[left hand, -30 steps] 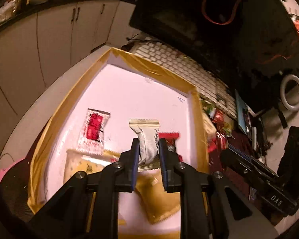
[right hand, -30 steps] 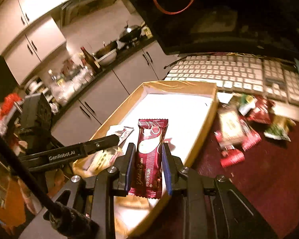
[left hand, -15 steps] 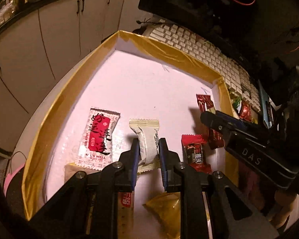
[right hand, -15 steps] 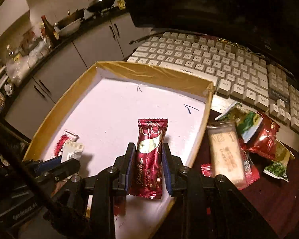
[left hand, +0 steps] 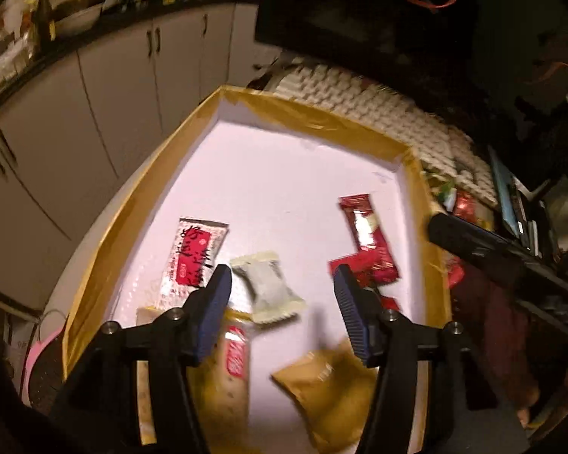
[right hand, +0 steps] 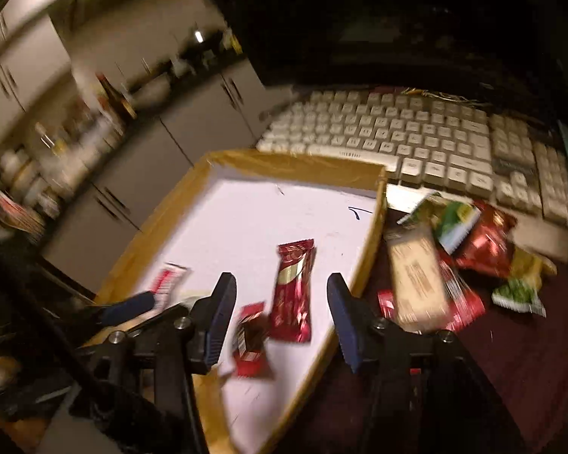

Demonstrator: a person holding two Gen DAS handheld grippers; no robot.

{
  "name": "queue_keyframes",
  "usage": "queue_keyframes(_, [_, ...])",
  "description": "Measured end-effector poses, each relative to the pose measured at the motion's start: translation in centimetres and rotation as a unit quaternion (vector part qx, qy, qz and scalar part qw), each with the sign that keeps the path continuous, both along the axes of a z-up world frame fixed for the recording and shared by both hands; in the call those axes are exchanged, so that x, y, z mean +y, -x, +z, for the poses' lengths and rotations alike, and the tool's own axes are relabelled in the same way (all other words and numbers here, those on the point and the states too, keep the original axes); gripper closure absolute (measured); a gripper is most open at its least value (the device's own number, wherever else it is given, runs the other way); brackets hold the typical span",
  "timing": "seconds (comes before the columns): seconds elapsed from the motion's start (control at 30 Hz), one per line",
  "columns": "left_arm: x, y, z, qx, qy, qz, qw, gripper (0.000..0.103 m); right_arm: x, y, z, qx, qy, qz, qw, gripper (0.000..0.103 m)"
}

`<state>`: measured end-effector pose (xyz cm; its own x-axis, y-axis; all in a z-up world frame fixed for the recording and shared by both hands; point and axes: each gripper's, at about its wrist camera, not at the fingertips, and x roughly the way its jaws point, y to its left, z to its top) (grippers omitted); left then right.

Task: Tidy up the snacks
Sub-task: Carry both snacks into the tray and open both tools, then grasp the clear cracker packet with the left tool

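Observation:
A shallow tray [left hand: 140, 196] with a white floor and tan taped rim holds several snack packets. My left gripper [left hand: 282, 276] has its jaws opening above the tray; a white wrapped snack [left hand: 267, 287] lies free on the floor between the fingers, touched by neither pad. My right gripper [right hand: 280, 291] is opening too, and the dark red bar [right hand: 291, 291] lies loose on the tray floor [right hand: 246, 219] between its fingers. The same red bar [left hand: 367, 230] shows in the left wrist view. A red-and-white sachet [left hand: 193, 257] lies to the left of the white snack.
A white keyboard [right hand: 416, 136] lies behind the tray. A heap of loose snacks [right hand: 454, 249] sits on the dark red cloth to the tray's right. A tan packet [left hand: 329, 389] and a small red packet [right hand: 250, 336] lie near the tray's front. Cabinets [left hand: 113, 87] stand beyond.
Both grippers have opened and let go of their snacks: the white snack and the red bar now lie on the tray floor. The right gripper has drawn back towards the tray's right rim.

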<state>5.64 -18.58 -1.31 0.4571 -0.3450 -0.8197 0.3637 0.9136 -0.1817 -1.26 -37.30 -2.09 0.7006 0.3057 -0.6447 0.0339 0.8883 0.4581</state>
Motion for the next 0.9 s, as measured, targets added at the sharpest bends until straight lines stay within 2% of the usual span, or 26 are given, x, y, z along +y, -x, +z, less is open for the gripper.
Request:
queue_keyframes(0.13, [-0.5,2.8,1.7,-0.009,0.047,-0.021,0.9986,0.040,-3.1,5.1,-0.5,-0.011,-0.047,-0.040,0.998,0.048])
queue_keyframes(0.23, [-2.2,4.5,2.7,-0.012,0.070,-0.051,0.9962,0.038,-6.6,7.8,-2.0,-0.012,-0.058,-0.074,0.996,0.048])
queue_keyframes(0.3, [-4.2,5.3,2.8,0.002,0.082,-0.081,0.9933,0.035,-8.0,8.9,-2.8,-0.015,-0.053,-0.096,0.994,0.048])
queue_keyframes(0.37, [-6.3,5.4,2.5,0.020,0.081,-0.095,0.9919,0.034,-9.1,9.3,-3.8,-0.008,-0.054,-0.120,0.991,0.048])
queue_keyframes(0.5, [-9.7,5.3,1.8,0.031,0.067,-0.100,0.9923,0.034,-10.9,9.4,-4.7,-0.006,-0.058,-0.166,0.984,0.047])
queue_keyframes(0.6, [-12.2,4.5,0.8,0.062,0.059,-0.112,0.9900,0.034,-11.4,9.2,-5.1,-0.013,-0.064,-0.185,0.981,0.047])
queue_keyframes(0.77, [-14.9,1.8,-0.4,0.091,0.045,-0.096,0.9901,0.035,-11.9,10.5,-6.0,-0.024,-0.086,-0.219,0.972,0.047])
queue_keyframes(0.9, [-16.6,-0.7,-0.9,0.114,0.030,-0.086,0.9893,0.035,-12.2,10.6,-6.3,-0.025,-0.094,-0.210,0.973,0.047])
